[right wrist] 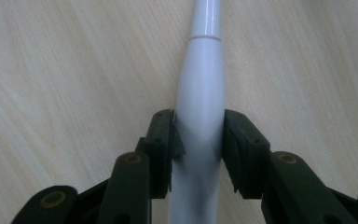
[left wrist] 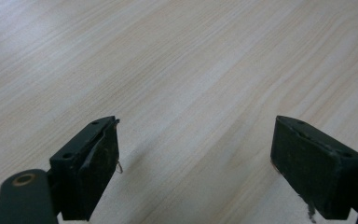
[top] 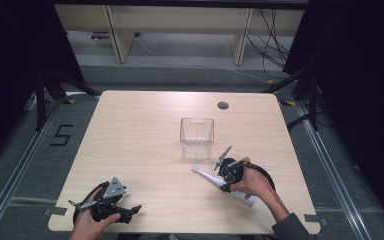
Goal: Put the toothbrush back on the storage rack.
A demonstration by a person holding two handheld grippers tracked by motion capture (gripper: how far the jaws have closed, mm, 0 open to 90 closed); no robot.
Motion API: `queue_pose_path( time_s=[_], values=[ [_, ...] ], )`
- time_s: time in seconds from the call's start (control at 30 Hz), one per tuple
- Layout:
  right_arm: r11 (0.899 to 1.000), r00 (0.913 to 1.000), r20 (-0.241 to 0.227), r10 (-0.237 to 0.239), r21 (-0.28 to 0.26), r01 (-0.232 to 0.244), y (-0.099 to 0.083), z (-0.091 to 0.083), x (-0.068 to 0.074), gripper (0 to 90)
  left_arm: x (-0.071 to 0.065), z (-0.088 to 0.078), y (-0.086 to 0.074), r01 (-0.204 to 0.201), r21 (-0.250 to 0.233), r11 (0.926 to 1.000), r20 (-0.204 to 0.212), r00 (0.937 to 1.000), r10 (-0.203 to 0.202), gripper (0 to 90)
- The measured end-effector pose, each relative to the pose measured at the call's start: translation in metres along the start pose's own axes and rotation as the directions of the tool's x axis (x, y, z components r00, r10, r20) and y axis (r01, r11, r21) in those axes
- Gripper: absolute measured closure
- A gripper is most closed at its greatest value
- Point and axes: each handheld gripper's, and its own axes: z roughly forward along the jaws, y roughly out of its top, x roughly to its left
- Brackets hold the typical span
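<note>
Now the white toothbrush handle (right wrist: 199, 116) is clamped by the right gripper (right wrist: 199, 140) and should be lifted level toward the clear container (top: 197, 137); left gripper (left wrist: 196, 154) jaws wide, empty.

Clear plastic box (top: 197, 136) on wooden table (top: 130, 130)

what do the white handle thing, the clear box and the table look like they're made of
White handle: likely glossy plastic, with a bright streak of reflected light along it and a moulded seam ring. Clear box: transparent plastic, perhaps acrylic; the table shows through its walls. Table: pale wood-grain top, probably laminate, matte.
</note>
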Motion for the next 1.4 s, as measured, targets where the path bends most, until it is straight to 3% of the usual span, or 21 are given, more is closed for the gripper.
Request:
queue_pose_path(
  time_s=[0.23, 0.27, 0.4, 0.47, 0.5, 0.53, 0.6, 0.8, 0.83, 1.17, 1.2, 1.27, 1.4],
  values=[
    [0.999, 0.9999, -0.014, 0.000, 0.036, 0.001, 0.002, 0.002, -0.001, 65.6, 0.000, 0.000, 0.000, 0.001, 0.002, 1.0000, 0.001, 1.0000, -0.001, 14.8],
    [0.999, 1.0000, 0.004, -0.006, 0.043, 0.006, 0.002, 0.002, -0.002, 65.7, 0.000, 0.000, 0.000, 0.000, 0.002, 1.0000, 0.000, 1.0000, 0.000, 14.9],
    [0.996, 1.0000, 0.003, -0.006, 0.087, 0.006, 0.005, 0.002, -0.002, 66.1, 0.000, 0.000, 0.000, -0.001, 0.003, 1.0000, 0.000, 1.0000, 0.001, 14.9],
    [0.997, 0.9998, -0.020, -0.002, 0.079, 0.003, 0.006, 0.003, -0.001, 66.0, 0.000, 0.000, 0.000, 0.002, 0.002, 1.0000, 0.000, 1.0000, -0.002, 14.9],
    [0.996, 0.9999, 0.000, -0.013, 0.090, 0.013, 0.007, 0.003, -0.002, 66.0, 0.000, 0.000, 0.000, 0.000, 0.001, 1.0000, 0.001, 1.0000, 0.000, 14.9],
    [0.995, 0.9994, -0.008, -0.035, 0.098, 0.035, 0.008, 0.004, -0.004, 66.0, 0.000, 0.000, 0.000, -0.002, 0.001, 1.0000, 0.000, 1.0000, 0.002, 14.9],
    [0.994, 0.9999, -0.001, -0.013, 0.112, 0.013, 0.009, 0.003, -0.002, 66.0, 0.000, 0.000, 0.000, -0.002, 0.002, 1.0000, 0.001, 1.0000, 0.002, 14.9],
    [0.989, 0.9996, -0.005, -0.029, 0.147, 0.030, 0.013, 0.004, -0.003, 66.3, 0.000, 0.000, 0.000, 0.000, 0.002, 1.0000, 0.000, 1.0000, 0.000, 14.9],
    [0.988, 0.9999, 0.007, -0.013, 0.156, 0.012, 0.014, 0.004, -0.001, 66.4, 0.000, 0.000, 0.000, 0.001, 0.002, 1.0000, 0.000, 1.0000, -0.001, 14.9],
    [0.986, 0.9994, 0.005, -0.034, 0.162, 0.033, 0.016, 0.005, -0.001, 66.7, 0.000, 0.000, 0.000, 0.002, -0.002, 1.0000, -0.002, 1.0000, -0.002, 14.9],
    [0.987, 0.9996, 0.022, -0.019, 0.160, 0.015, 0.016, 0.004, 0.001, 66.7, 0.000, 0.000, 0.000, 0.002, 0.000, 1.0000, -0.001, 1.0000, -0.002, 14.9],
    [0.987, 0.9998, 0.007, -0.017, 0.163, 0.016, 0.015, 0.004, 0.000, 66.8, 0.000, 0.000, 0.000, 0.000, 0.000, 1.0000, 0.000, 1.0000, 0.000, 14.9],
    [0.987, 0.9978, 0.028, -0.060, 0.148, 0.055, 0.012, 0.003, -0.003, 66.9, 0.000, 0.000, 0.000, -0.004, 0.011, 0.9999, 0.007, 1.0000, 0.004, 14.9]
  ],
)
